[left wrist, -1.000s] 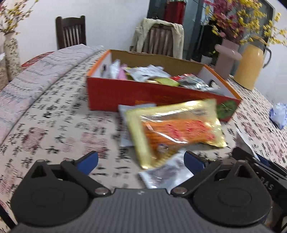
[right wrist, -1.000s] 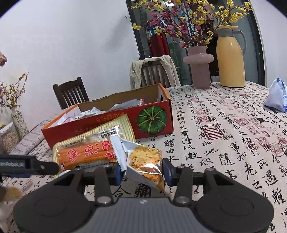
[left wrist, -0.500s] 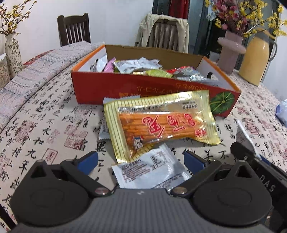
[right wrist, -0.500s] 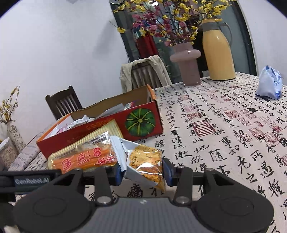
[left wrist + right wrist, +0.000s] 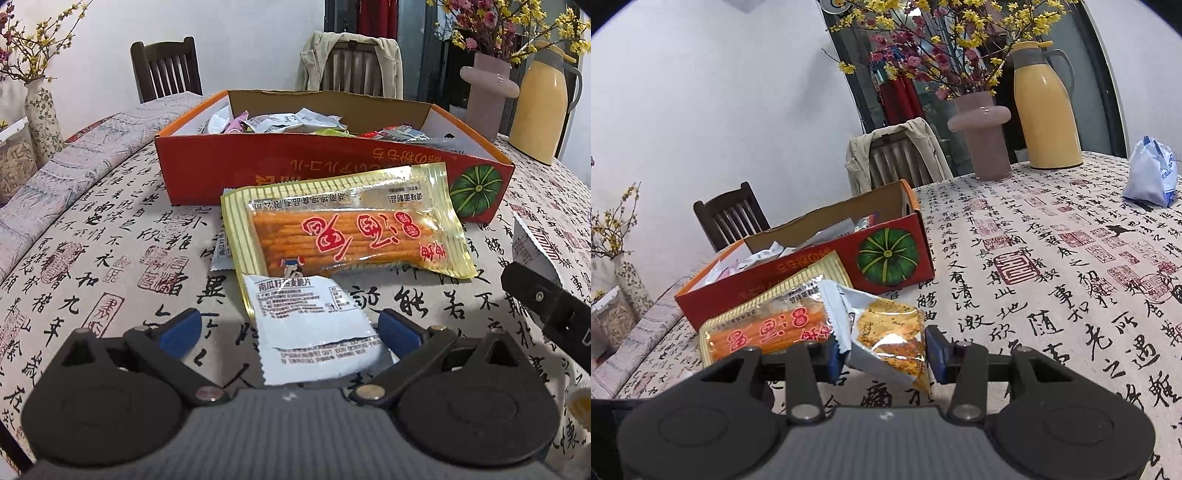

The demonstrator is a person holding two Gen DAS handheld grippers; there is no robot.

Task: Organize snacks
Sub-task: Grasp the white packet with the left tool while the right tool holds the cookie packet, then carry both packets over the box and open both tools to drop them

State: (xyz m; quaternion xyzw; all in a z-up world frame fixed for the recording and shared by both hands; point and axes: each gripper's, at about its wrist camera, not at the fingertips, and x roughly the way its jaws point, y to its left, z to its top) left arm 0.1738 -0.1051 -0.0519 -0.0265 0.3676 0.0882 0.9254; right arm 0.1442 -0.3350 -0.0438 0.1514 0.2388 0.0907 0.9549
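Note:
An orange-red cardboard box (image 5: 258,170) holds several snack packets; it also shows in the right wrist view (image 5: 812,273). A big gold packet of orange sticks (image 5: 343,232) lies on the table before it, also in the right wrist view (image 5: 768,328). A small white packet (image 5: 310,325) lies between the open jaws of my left gripper (image 5: 290,328), on the table. My right gripper (image 5: 886,350) is shut on a silver and orange cracker packet (image 5: 886,339), held above the table. The right gripper's body (image 5: 546,306) shows at the left view's right edge.
The table wears a calligraphy cloth (image 5: 1052,280). A pink vase (image 5: 982,140), a yellow thermos (image 5: 1045,110) and a blue-white bag (image 5: 1152,177) stand at the far side. Chairs (image 5: 166,70) stand behind the table. Another white packet (image 5: 221,251) peeks from under the gold one.
My left gripper has moved forward and down, so the white packet now lies between its jaws. My right gripper has risen and tilted up, still holding the cracker packet.

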